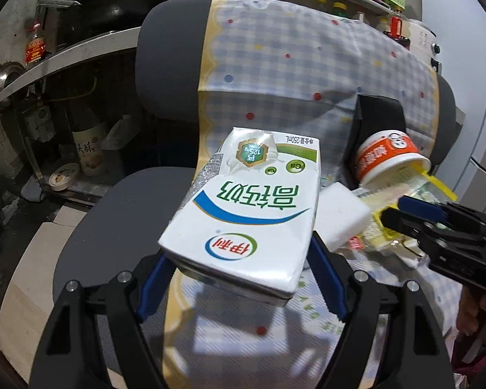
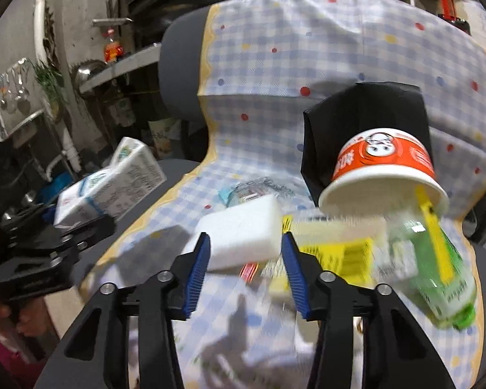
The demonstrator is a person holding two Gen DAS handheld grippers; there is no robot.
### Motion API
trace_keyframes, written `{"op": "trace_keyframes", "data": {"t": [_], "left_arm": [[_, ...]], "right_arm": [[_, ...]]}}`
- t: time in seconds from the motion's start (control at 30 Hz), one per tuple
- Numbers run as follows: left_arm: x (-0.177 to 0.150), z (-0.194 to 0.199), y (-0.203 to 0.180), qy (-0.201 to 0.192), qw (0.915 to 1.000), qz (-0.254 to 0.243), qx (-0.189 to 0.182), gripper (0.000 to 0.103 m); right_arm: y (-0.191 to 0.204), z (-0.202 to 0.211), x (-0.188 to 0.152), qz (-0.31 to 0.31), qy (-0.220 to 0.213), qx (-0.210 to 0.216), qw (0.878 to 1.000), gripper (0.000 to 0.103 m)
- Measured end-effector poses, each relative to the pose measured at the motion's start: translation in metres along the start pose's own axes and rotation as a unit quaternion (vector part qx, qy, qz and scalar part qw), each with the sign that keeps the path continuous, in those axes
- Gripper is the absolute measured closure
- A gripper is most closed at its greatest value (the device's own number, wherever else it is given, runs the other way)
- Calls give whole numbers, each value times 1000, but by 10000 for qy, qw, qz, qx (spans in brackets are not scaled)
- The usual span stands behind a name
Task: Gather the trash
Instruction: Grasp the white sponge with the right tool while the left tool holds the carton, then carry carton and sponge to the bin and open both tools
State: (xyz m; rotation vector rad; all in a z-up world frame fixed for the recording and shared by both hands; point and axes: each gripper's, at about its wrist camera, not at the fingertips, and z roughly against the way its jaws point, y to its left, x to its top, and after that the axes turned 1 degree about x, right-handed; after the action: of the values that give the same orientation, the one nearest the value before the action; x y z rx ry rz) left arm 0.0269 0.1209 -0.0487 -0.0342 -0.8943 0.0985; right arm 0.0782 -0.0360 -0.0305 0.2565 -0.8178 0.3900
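Note:
My left gripper (image 1: pixel 239 249) is shut on a white and green milk carton (image 1: pixel 243 207), its blue pads pressed to the carton's lower sides; it hangs over the chair seat. In the right wrist view the same carton (image 2: pixel 113 184) shows at the left. My right gripper (image 2: pixel 244 238) has a white foam block (image 2: pixel 243 227) between its blue pads, which touch it on both sides. That block (image 1: pixel 340 217) lies just right of the carton, at the tips of the right gripper (image 1: pixel 393 209). An orange and white paper cup (image 2: pixel 382 168) lies tipped beside a black bag (image 2: pixel 372 110).
A checked cloth (image 2: pixel 307 48) covers the grey chair (image 1: pixel 171 64). Yellow wrappers (image 2: pixel 343 253), a green packet (image 2: pixel 444 278) and a clear wrapper (image 2: pixel 259 188) lie on the seat. Shelves with bottles (image 1: pixel 35 45) stand at the left. A person's hand (image 2: pixel 6 317) holds the left gripper.

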Motion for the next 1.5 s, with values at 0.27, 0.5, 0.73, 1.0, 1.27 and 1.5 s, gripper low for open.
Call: {"op": "trace_keyframes", "data": {"t": [0.27,0.5,0.73,1.0,1.27,1.5], "left_arm": [[1,-30,8,152,9999,6,44,27],[-2,-23,2,189,9998,-5,32,27],[9,26,-33,-200,9992,-244,-253,27],[-2,64,-129,-380,9890,-963,-1059,27],[-35,76,-240,-266,9610,-1805,-2077,27],[-69,90,-336,-157,9178,-2542,-3046,27]], "right_arm": [[-12,-43,-1,-259,337,-113,9990,70],[-11,-21,0,-294,115,100,9995,86],[-25,78,1,-331,-742,-243,9964,86],[-65,177,-50,-670,-1028,-1191,9853,86],[-114,277,-129,-1341,-1159,-2321,9564,85],[-152,342,-201,-2038,-1062,-3181,9198,85]]}}
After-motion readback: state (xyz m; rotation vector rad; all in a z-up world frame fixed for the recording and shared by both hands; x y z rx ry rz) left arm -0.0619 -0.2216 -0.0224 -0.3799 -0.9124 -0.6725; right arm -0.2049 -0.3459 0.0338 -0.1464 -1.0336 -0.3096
